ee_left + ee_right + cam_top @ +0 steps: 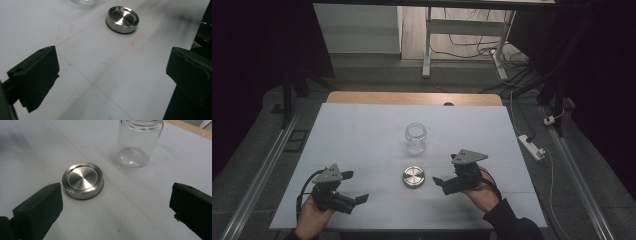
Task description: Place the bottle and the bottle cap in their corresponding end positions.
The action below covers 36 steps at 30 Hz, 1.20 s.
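White table (362,130): open glass jar (416,138) upright at centre; metal lid (413,176) flat between jar and near edge. Left gripper (357,199) and right gripper (439,181) flank lid, jaws wide, empty.

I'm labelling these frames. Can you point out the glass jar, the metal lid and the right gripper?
glass jar (416,138), high view, on its clear body.
metal lid (82,180), right gripper view, on its flat brushed top.
right gripper (439,183), high view, between its open black jaw tips.
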Each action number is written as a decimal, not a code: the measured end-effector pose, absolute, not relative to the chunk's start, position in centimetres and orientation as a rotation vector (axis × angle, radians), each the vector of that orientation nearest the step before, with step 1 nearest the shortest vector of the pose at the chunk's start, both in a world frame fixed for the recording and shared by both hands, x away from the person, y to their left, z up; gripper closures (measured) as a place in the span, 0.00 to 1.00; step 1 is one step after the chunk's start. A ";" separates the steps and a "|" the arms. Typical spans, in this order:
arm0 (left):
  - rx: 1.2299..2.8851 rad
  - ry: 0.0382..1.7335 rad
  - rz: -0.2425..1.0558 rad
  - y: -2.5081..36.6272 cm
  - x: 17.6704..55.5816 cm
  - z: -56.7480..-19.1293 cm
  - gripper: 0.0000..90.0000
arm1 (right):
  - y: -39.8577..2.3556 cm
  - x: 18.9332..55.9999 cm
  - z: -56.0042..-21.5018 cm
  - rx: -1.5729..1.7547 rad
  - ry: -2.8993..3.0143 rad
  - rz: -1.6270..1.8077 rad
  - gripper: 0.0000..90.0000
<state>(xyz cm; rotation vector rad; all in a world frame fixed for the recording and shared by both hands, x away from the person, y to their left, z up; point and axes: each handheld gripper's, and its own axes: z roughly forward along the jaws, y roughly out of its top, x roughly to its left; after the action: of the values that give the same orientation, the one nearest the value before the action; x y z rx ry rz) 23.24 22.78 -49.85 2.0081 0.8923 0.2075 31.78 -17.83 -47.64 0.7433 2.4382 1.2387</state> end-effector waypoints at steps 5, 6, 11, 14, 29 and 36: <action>1.988 0.914 0.218 23.7 22.6 -49.9 0.00 | -19.0 31.1 -47.7 0.761 2.425 1.227 0.00; 1.986 0.919 0.221 23.9 22.4 -49.9 0.00 | -19.1 31.0 -47.7 0.770 2.425 1.222 0.00; 1.966 0.944 0.231 25.0 21.6 -50.0 0.00 | -20.6 30.2 -47.8 0.806 2.405 1.213 0.00; 1.954 0.960 0.239 25.6 21.1 -50.1 0.00 | -21.5 29.8 -47.9 0.825 2.389 1.214 0.00; 1.912 1.041 0.258 28.0 19.4 -50.8 0.00 | -26.8 27.6 -48.3 0.970 2.286 1.168 0.00; 1.910 1.072 0.262 28.5 19.0 -51.2 0.00 | -28.8 26.6 -48.7 1.030 2.248 1.137 0.00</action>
<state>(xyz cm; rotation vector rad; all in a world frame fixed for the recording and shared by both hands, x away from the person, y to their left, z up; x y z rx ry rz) 18.97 28.55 -51.20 1.9098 1.0723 0.2621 26.58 -28.77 -48.66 1.0299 2.2483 1.1368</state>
